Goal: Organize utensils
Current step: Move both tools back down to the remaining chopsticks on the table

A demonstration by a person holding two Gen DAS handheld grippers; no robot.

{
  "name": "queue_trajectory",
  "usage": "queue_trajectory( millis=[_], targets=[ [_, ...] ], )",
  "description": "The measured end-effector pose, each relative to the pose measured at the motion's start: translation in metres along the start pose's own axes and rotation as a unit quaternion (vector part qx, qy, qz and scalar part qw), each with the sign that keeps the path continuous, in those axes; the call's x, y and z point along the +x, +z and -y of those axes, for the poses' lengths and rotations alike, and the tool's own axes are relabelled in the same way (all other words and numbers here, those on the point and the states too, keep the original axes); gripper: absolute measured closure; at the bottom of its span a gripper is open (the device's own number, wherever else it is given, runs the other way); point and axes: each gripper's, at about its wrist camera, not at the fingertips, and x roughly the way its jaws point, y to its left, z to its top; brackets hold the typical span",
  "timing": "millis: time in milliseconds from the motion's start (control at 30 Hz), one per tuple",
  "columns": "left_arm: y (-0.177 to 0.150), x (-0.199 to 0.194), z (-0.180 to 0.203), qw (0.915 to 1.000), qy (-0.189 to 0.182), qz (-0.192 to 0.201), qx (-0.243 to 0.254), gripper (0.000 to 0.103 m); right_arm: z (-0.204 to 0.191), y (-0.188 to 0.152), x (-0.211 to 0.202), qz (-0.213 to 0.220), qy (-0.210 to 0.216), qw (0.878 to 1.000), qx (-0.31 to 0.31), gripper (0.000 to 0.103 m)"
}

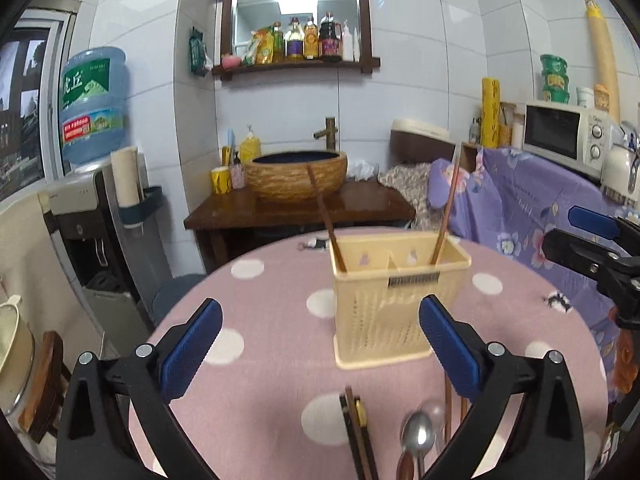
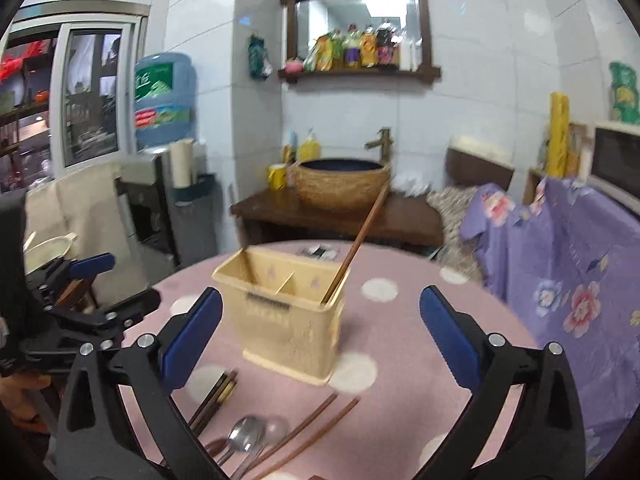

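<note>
Chopsticks: two stand in one caddy (image 1: 400, 292), two lie loose (image 2: 316, 428); both hand-held grippers (image 1: 320, 344) (image 2: 320, 344) gape empty.

Left gripper (image 1: 320, 344) and right gripper (image 2: 320, 336) gape wide (both empty).

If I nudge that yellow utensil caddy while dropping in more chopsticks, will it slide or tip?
The caddy looks like thin perforated plastic, so probably light and apt to slide on the tablecloth. It stands tall on a narrow base, and two chopsticks lean outward, so a high push may tip it. Both grippers are open, holding nothing.
</note>
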Motion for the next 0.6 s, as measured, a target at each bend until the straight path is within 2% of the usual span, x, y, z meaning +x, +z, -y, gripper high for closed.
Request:
queue_trajectory(
  millis=[133,267,433,600],
  targets=[
    [-0.030,0.006,-0.005,0.9994,-0.009,-0.033,-0.003,0.005,0.003,-0.034,0.011,-0.069,0.024,0.996,0.041,0.005],
    [-0.055,0.011,-0.010,0.9983,-0.007,-0.056,-0.012,0.005,0.003,-0.071,0.022,-0.109,-0.005,0.993,0.051,0.005],
    [-0.080,0.015,-0.014,0.9961,0.010,-0.087,-0.007,0.005,0.009,-0.104,0.033,-0.152,-0.065,0.985,0.057,0.005],
    [-0.098,0.024,-0.015,0.9925,0.008,-0.122,-0.004,0.005,0.024,-0.125,0.048,-0.196,-0.060,0.972,0.112,0.005]
  ],
)
